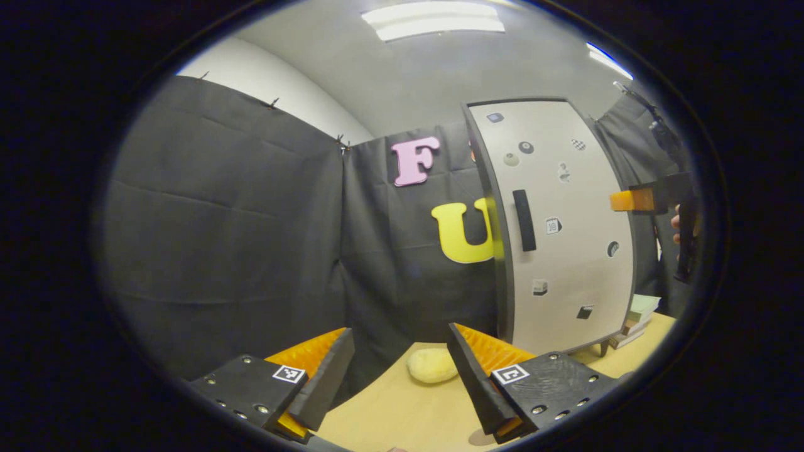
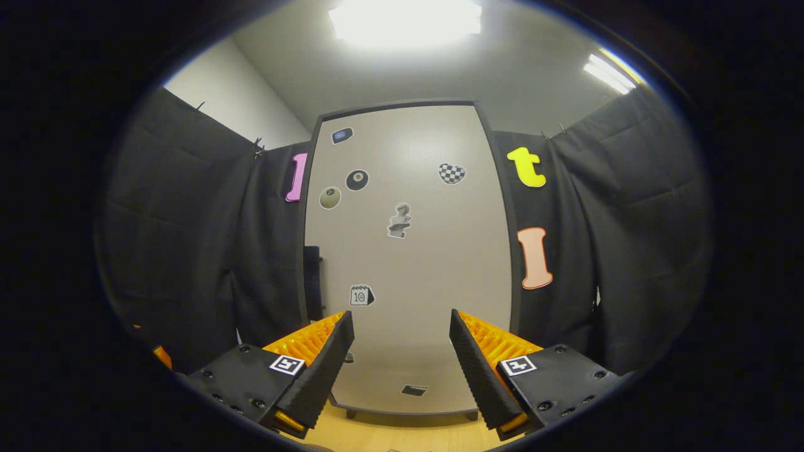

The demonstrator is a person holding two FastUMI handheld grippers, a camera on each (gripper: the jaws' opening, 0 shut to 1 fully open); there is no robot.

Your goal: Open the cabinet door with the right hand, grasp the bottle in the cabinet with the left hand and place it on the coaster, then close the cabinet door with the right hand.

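Cabinet door (image 2: pixel 408 251) is sitting closed, straight ahead of the right gripper (image 2: pixel 402 358), whose fingers are spreading wide with nothing between them. Left gripper (image 1: pixel 402 370) is gaping too, hanging over the surface (image 1: pixel 402 408) near a yellow sponge (image 1: pixel 431 366).

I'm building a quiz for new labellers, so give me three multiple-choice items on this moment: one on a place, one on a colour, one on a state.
1. Where does the handle sit on the cabinet door?
A. near its left edge
B. at its middle
C. along its top

2. What colour is the round coaster on the table?
A. red
B. pale yellow
C. blue

3. How is the cabinet door?
A. wide open
B. taken off
C. closed

Answers: 1 A, the dark bar stands by the left edge in the left gripper view. 2 B, it looks pale yellow. 3 C, the door lies flat in its frame, nothing inside shows.
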